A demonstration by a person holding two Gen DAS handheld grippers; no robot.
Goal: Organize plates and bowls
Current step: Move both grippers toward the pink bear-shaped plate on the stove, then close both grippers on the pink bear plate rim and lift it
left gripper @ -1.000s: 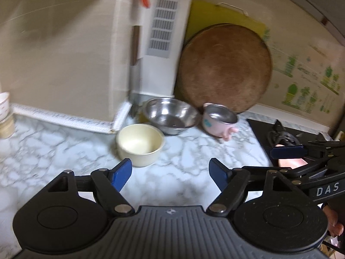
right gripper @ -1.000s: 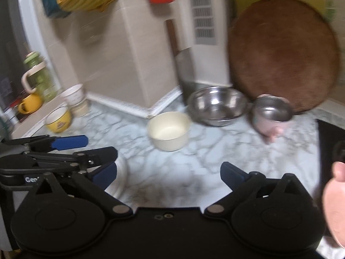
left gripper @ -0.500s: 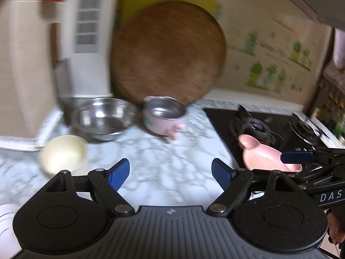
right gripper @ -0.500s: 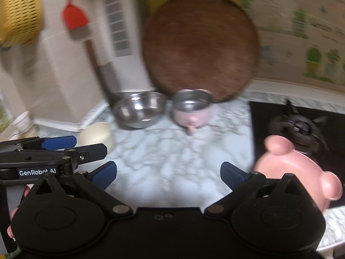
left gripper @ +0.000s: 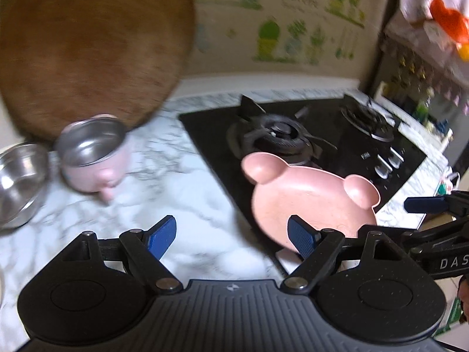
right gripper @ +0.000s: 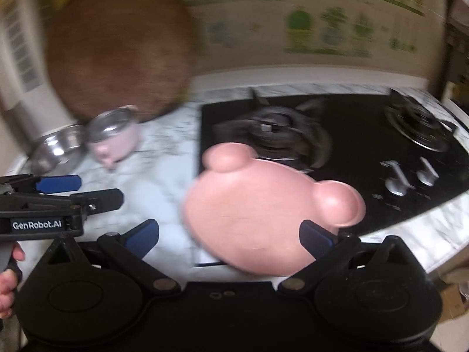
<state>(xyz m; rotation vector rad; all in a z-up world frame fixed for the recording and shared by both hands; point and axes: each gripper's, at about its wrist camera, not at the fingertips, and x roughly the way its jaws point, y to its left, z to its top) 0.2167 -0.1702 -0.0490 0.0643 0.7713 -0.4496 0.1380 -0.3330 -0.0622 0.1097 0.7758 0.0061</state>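
Observation:
A pink bear-shaped plate [left gripper: 310,202] [right gripper: 258,214] lies at the near left corner of the black gas stove [left gripper: 337,143]. My right gripper [right gripper: 228,231] is open just above and in front of the plate, its fingers standing to either side with no pad pressing on it. Left of the plate, over the marble counter [left gripper: 181,193], my left gripper [left gripper: 231,228] is open and holds nothing. A pink pig-shaped bowl [left gripper: 93,161] [right gripper: 114,140] with a steel lining stands at the back left, next to a steel bowl [left gripper: 17,182] [right gripper: 55,146].
A round wooden board [left gripper: 88,47] leans on the wall behind the bowls. The stove has two burners and knobs [right gripper: 410,179] near its front. The counter's edge runs just right of the stove. A hand [right gripper: 8,275] holds the left gripper.
Both views have swung to the right. The cream bowl has gone out of view, the two bowls have slid to the left edge, and the pink plate now lies close before both grippers.

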